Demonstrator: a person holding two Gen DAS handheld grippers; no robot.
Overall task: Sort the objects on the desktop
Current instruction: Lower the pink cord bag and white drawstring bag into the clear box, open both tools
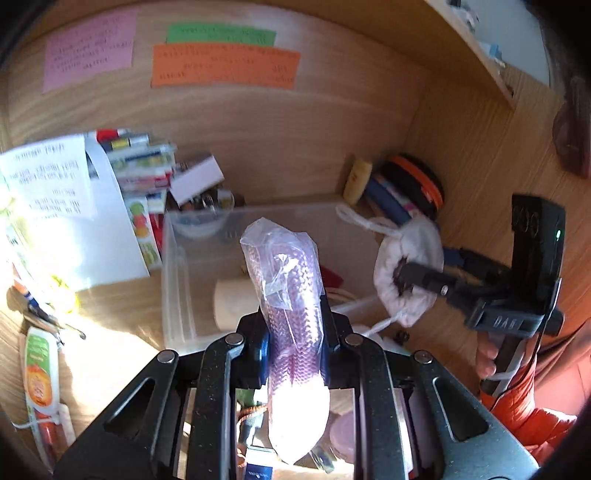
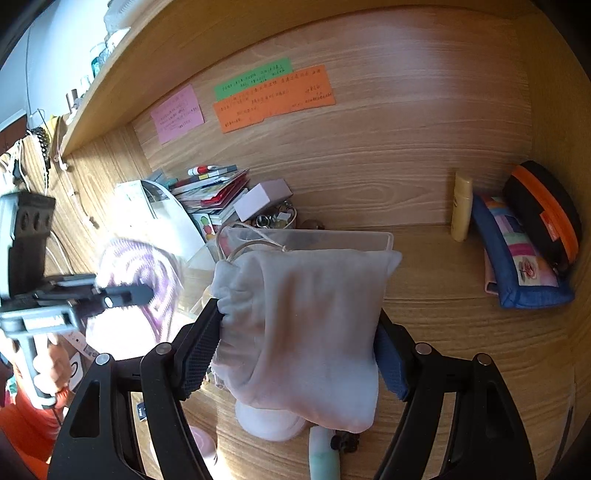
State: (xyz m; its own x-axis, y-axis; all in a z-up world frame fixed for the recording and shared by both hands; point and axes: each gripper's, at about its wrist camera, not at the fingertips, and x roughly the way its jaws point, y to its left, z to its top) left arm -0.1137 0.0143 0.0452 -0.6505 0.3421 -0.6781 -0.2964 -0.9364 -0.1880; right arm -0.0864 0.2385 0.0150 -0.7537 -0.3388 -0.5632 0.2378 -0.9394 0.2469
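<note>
Now, left gripper: clamped tight on the purple bag, bag upright between the pads, top poking toward 12 o'clock, bottom hanging below the jaws.
Purple bag: clear plastic wrap over purple knit, held above the near rim of the bin.
Right gripper: jaws wide but pressed on both sides of the white pouch; pouch bulges between the pads, drawstring end at 10 o'clock.
White pouch: in the air over the desk, just in front of the bin.
Bin: clear plastic, at 12 o'clock of both grippers; a pale roll lies inside.
Back wall: pink note, green note, orange note.
Left of bin: stack of books, white sheet at 9 o'clock.
Right of bin: yellow bottle, blue case, black-orange case at 2 o'clock in right view.
Desk near edge: small items under the pouch, blurred.
Person: orange sleeve at 4 o'clock in left view.
</note>
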